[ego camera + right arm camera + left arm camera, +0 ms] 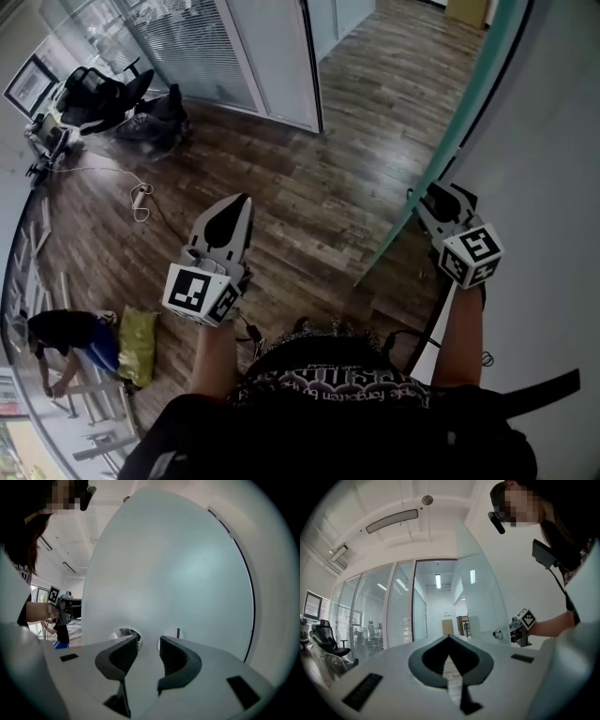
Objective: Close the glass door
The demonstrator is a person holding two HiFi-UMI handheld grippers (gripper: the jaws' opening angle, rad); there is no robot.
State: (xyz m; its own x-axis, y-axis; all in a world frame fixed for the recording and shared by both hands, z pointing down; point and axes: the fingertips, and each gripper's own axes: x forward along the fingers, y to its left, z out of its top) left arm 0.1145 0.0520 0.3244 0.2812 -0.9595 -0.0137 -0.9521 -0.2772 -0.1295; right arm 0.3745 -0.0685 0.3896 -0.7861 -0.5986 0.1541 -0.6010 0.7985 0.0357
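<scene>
One glass door [187, 573], frosted and pale, fills nearly all of the right gripper view. In the head view it shows as a thin green edge running down along the white wall [562, 141] on the person's right. A round metal knob [125, 633] sits on the pane just past the jaw tips. The right hand-held gripper [149, 641] is held close up against this door with its jaws apart. Only the plain pane shows in the gap between them, and the pads press on nothing.

The left hand-held gripper [242, 204] is held out over the wooden floor [309, 206], well apart from the door. Its jaws are together with the tips meeting, and nothing is between them.

Beyond the door's edge the floor runs on to glass partitions with blinds [197, 47]. Black office chairs [103, 94] stand at the far left, and a pale cable [141, 202] is looped on the boards near them. At the lower left a person [61, 333] bends over beside a yellow bag [139, 342].
</scene>
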